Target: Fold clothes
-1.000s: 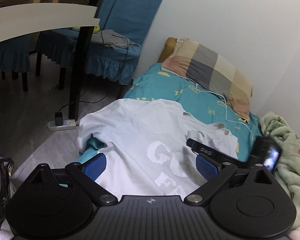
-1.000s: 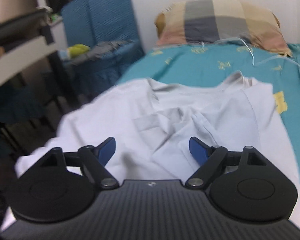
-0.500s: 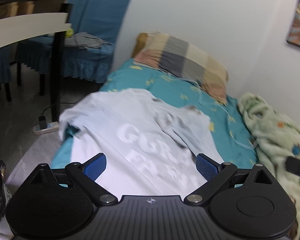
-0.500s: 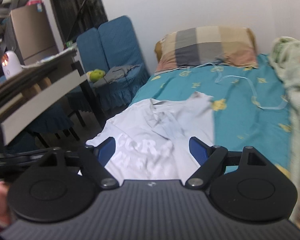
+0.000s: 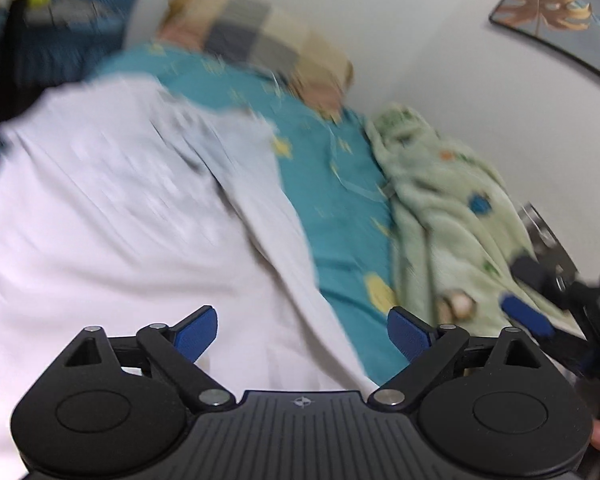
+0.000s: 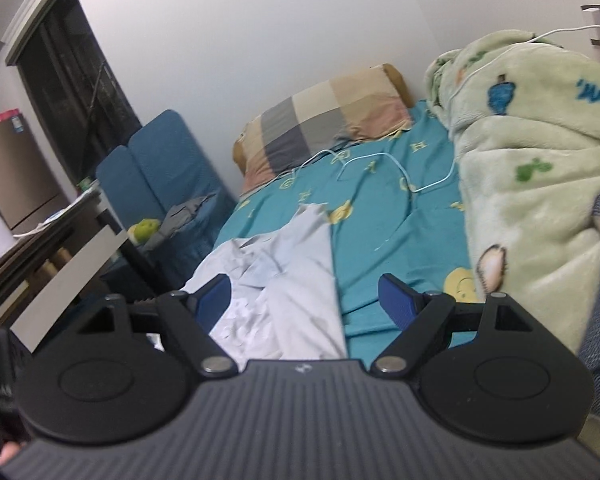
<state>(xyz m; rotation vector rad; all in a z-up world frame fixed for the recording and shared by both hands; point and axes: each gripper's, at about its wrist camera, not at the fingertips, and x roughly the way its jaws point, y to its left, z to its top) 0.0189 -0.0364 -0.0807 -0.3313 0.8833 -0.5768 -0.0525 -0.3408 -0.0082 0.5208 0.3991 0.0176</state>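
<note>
A white T-shirt lies spread on the teal bed sheet, its right edge running down the middle of the blurred left wrist view. My left gripper hovers over that edge with its jaws closing a little, still wide apart; no cloth is pinched between them. In the right wrist view the shirt lies crumpled at lower left. My right gripper stands open above the shirt's edge and the sheet, holding nothing. One of its pads shows at the right edge of the left wrist view.
A checked pillow lies at the head of the bed, and a white cable trails across the sheet. A green fleece blanket is heaped along the right side. Blue chairs and a table stand to the left.
Both views have swung right across the bed. The right gripper has drawn back and up from over the shirt. The left gripper has moved right, with its jaws slightly narrower.
</note>
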